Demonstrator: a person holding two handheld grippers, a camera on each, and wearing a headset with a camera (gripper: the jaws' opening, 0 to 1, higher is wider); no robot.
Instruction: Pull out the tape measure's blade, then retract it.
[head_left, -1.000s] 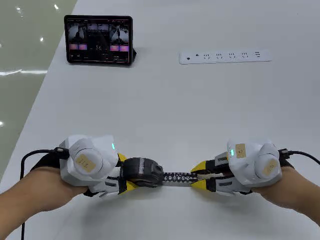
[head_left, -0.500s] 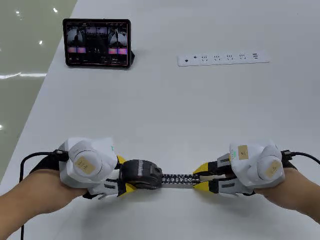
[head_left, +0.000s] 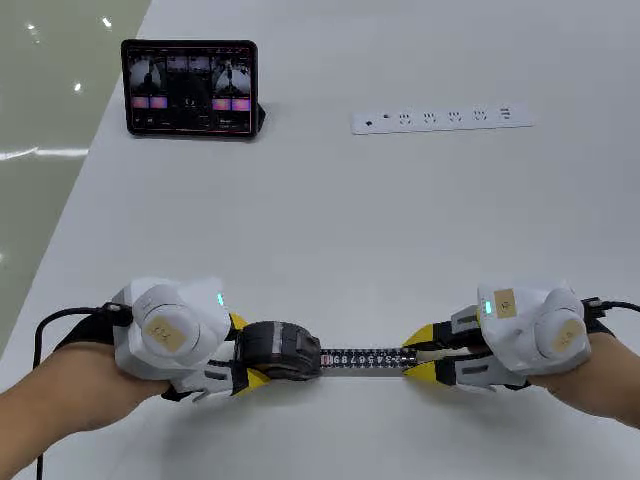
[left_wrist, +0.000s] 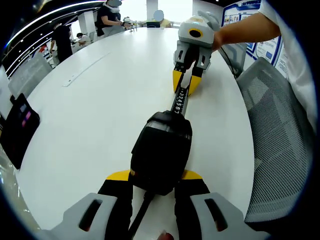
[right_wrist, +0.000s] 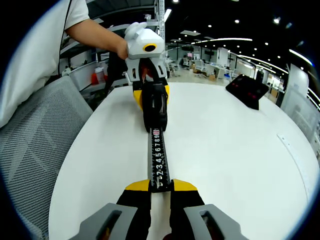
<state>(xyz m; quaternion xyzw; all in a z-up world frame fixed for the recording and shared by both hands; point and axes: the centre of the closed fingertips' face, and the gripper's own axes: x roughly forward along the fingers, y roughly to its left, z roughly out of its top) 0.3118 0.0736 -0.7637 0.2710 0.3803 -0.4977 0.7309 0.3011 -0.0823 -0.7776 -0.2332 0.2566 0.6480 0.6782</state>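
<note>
A black tape measure (head_left: 280, 349) lies low on the white table (head_left: 330, 230), with my left gripper (head_left: 250, 352) shut on its case (left_wrist: 161, 150). Its black blade (head_left: 365, 358) with white numbers runs out to the right. My right gripper (head_left: 418, 359) is shut on the blade's end. In the right gripper view the blade (right_wrist: 158, 159) stretches from my yellow-tipped jaws straight to the case (right_wrist: 154, 105), which the left gripper (right_wrist: 150, 95) grips. In the left gripper view the right gripper (left_wrist: 187, 82) pinches the blade (left_wrist: 179, 102) beyond the case.
A tablet (head_left: 189, 88) stands propped at the far left of the table. A white power strip (head_left: 442, 118) lies at the far right. A mesh chair (left_wrist: 280, 145) sits by the table's near edge. People stand far off in the room.
My right gripper has moved to the right with the blade's end, and more of the blade is out of the case. The left gripper and case have stayed roughly in place.
</note>
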